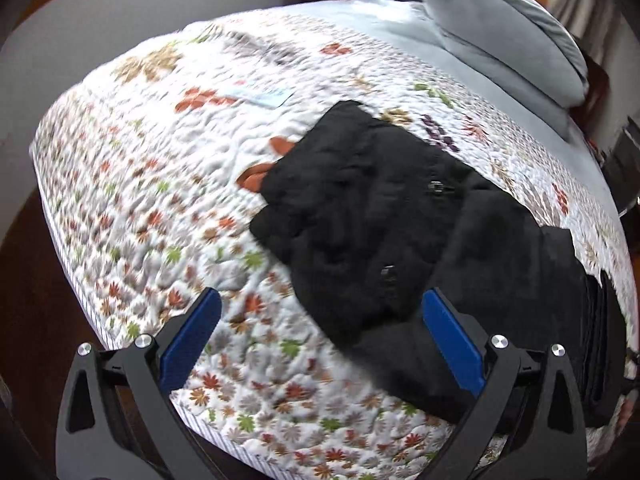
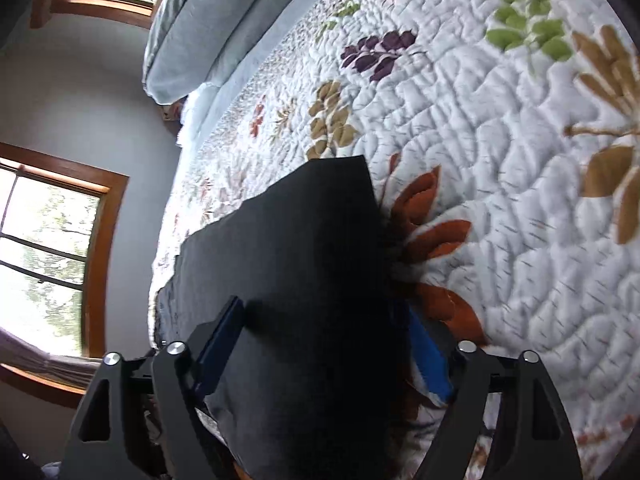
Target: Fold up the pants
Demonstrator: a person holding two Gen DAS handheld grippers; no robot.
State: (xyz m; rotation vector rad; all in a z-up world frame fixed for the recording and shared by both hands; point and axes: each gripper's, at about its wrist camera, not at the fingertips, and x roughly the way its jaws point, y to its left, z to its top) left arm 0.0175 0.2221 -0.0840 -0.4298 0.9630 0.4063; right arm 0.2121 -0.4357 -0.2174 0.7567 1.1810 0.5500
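Note:
Black pants [image 1: 380,216] lie partly folded on a white floral quilt [image 1: 168,200], with metal snaps showing on the fabric. My left gripper [image 1: 320,312] is open above the near edge of the pants, its right blue pad [image 1: 448,332] over the black cloth and its left pad over bare quilt. In the right wrist view the pants [image 2: 304,264] fill the lower middle and run between the fingers of my right gripper [image 2: 324,320], which stands open around the fabric low over the quilt [image 2: 500,160].
Grey pillows [image 1: 508,36] lie at the head of the bed, also in the right wrist view [image 2: 200,28]. Wood-framed windows [image 2: 48,248] and a pale wall are beside the bed. The quilt's edge [image 1: 80,280] drops to a dark floor.

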